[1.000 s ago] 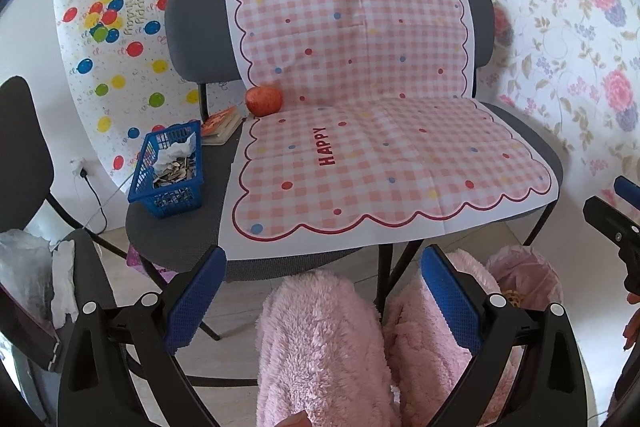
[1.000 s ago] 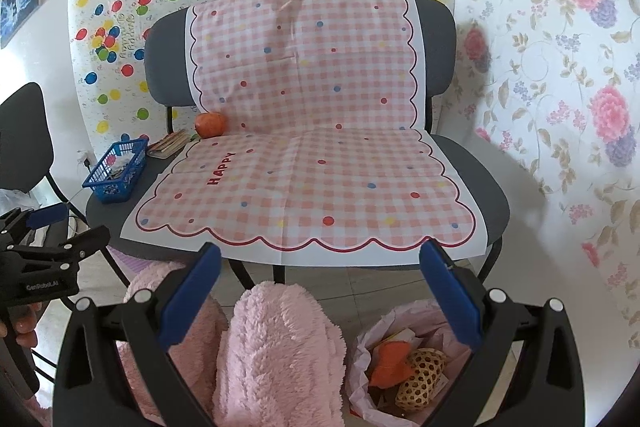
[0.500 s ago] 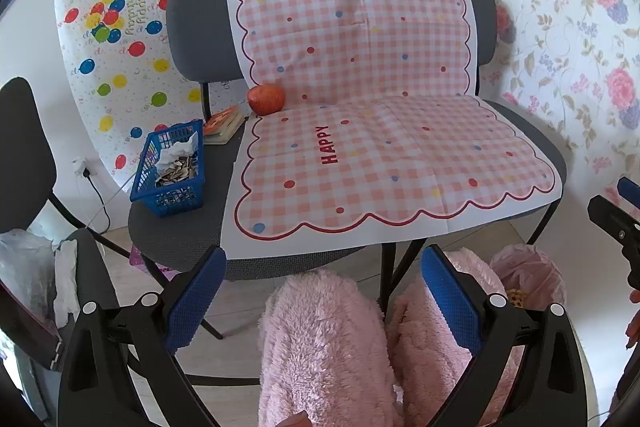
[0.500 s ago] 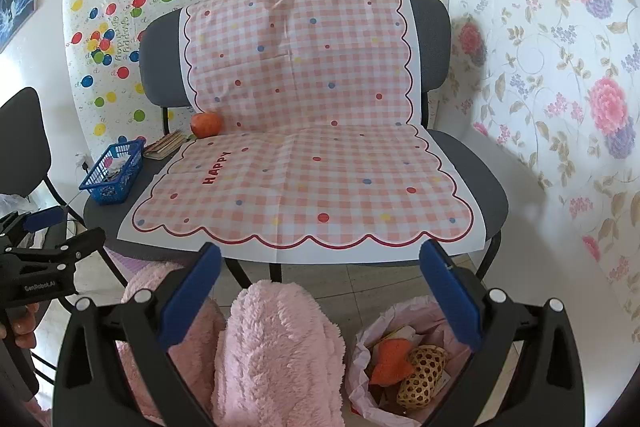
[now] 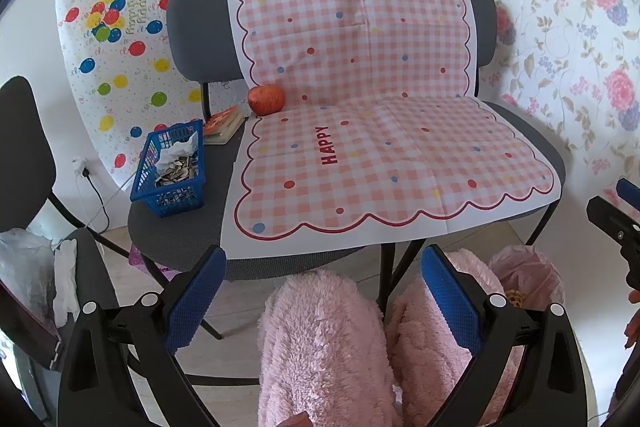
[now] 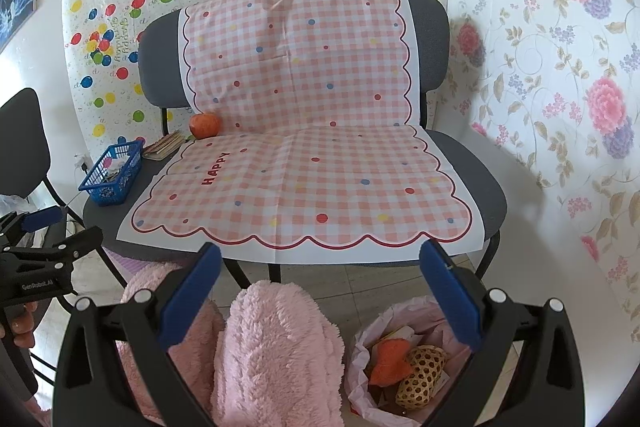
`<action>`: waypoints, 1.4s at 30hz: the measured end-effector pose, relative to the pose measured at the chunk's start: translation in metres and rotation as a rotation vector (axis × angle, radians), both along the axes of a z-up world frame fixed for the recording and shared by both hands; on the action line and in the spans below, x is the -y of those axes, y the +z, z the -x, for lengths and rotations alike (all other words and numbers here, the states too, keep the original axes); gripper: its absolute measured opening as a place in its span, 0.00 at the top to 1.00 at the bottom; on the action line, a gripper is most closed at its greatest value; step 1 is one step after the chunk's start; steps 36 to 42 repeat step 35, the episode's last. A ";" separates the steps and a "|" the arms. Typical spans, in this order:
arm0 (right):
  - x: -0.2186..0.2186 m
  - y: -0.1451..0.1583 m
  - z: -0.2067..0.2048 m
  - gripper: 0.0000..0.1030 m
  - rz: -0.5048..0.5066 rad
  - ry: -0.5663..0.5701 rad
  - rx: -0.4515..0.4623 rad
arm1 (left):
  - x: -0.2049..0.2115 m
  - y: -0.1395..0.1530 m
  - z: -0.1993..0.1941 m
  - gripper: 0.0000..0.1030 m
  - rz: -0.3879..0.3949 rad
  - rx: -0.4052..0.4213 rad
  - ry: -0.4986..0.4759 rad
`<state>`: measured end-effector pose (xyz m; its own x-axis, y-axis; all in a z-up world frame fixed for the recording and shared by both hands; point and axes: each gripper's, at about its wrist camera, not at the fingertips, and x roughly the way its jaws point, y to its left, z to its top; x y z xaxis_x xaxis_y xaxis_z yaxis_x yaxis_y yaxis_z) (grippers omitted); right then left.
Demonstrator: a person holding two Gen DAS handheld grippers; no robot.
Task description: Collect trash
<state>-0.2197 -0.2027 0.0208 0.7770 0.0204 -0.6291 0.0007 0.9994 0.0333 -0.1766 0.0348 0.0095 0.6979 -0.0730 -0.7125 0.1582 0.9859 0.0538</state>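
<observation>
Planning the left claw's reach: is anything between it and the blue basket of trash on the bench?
Nothing visible blocks it. The blue basket sits at the bench's left end, and only open air lies between it and the open left claw. The apple and book lie behind it.

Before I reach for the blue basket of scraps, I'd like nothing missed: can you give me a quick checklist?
1. Left gripper open and empty: ok.
2. Right gripper open and empty: ok.
3. Blue basket upright on the chair seat's left end, shells and crumpled paper inside: ok.
4. Path to the basket free: ok, though the apple and book sit just behind it.
5. Pink-lined bin on the floor open to receive trash: ok, already partly filled.
6. Loose scraps left on the checked cloth: none visible.
</observation>
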 end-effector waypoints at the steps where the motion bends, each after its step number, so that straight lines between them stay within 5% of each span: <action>1: 0.000 0.000 0.000 0.06 -0.001 -0.001 0.000 | 0.000 0.000 0.001 0.06 -0.001 -0.001 0.001; 25: 0.003 -0.013 -0.016 0.06 -0.017 0.000 -0.031 | 0.005 -0.011 -0.009 0.06 0.006 -0.013 -0.011; 35: 0.054 -0.068 -0.107 0.06 0.003 -0.054 -0.160 | -0.005 -0.079 -0.092 0.06 0.010 -0.149 0.029; 42: 0.054 -0.068 -0.107 0.06 0.003 -0.054 -0.160 | -0.005 -0.079 -0.092 0.06 0.010 -0.149 0.029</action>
